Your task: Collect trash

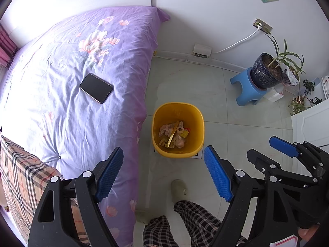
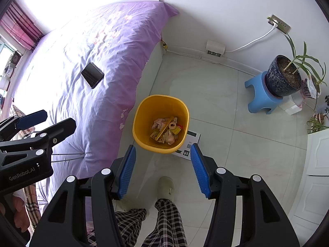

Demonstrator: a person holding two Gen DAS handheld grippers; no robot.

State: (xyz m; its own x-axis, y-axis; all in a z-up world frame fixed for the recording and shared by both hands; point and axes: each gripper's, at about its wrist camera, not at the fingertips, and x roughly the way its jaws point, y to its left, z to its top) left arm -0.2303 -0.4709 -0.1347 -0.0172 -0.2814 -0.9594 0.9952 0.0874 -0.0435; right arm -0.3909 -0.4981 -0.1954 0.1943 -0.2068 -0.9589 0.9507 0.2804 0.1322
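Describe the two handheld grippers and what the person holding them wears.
Both the left gripper and right gripper have glossy black plastic frames with silver rivets and ribbed blue rubber pads. White "GenRobot.AI" lettering marks the left one. The person wears dark plaid trousers and a greyish-green slipper.

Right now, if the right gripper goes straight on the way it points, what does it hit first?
Probably bare floor tile: the right gripper is open and empty, aimed just short of the yellow bin. Depth is unclear, so it could catch the bin's near rim.
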